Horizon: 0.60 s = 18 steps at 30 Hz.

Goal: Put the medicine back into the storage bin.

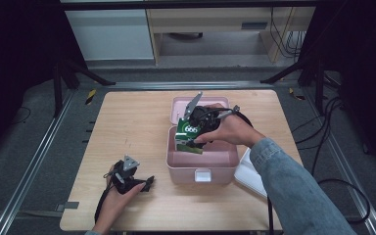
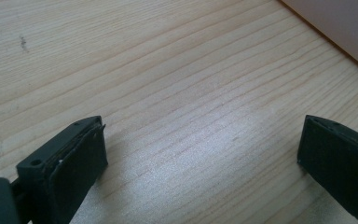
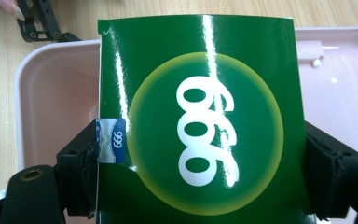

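Note:
My right gripper [image 1: 192, 139] is shut on a green box [image 1: 188, 137] printed with white "999" in a yellow-ringed circle, holding it over the open pink plastic case [image 1: 201, 166]. In the right gripper view the green box [image 3: 200, 121] sits clamped between both black jaws, with the pink case [image 3: 51, 102] below it. My left gripper [image 1: 147, 183] rests low on the table to the left of the case, open. In the left gripper view its fingers [image 2: 74, 158] stand wide apart over bare wood with nothing between them.
The case's pink lid [image 1: 181, 105] lies open behind it. A white flat object [image 1: 249, 174] lies on the wooden table [image 1: 127, 127] right of the case, under the right sleeve. Black frame legs and cables surround the table.

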Available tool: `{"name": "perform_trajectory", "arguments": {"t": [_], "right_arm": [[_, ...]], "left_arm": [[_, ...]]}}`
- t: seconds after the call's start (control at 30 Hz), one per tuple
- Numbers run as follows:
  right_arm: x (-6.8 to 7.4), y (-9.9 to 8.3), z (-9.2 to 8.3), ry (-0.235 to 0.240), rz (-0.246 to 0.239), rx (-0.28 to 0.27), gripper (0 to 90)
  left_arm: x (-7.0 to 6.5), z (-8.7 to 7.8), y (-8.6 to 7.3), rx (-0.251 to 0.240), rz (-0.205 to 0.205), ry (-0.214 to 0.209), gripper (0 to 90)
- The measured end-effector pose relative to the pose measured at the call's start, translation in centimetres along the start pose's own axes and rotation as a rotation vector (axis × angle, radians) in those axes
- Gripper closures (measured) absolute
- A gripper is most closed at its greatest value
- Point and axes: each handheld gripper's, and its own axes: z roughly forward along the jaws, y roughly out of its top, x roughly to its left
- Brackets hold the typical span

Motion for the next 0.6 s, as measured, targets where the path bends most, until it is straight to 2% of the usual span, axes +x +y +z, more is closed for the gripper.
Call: {"name": "perform_trajectory", "arguments": {"t": [0.6], "right_arm": [[0.5, 0.8, 2.3, 0.064, -0.035, 0.014, 17.2]], "left_arm": [[0.0, 0.0, 0.0, -0.001, -0.001, -0.001, 0.3]]}}
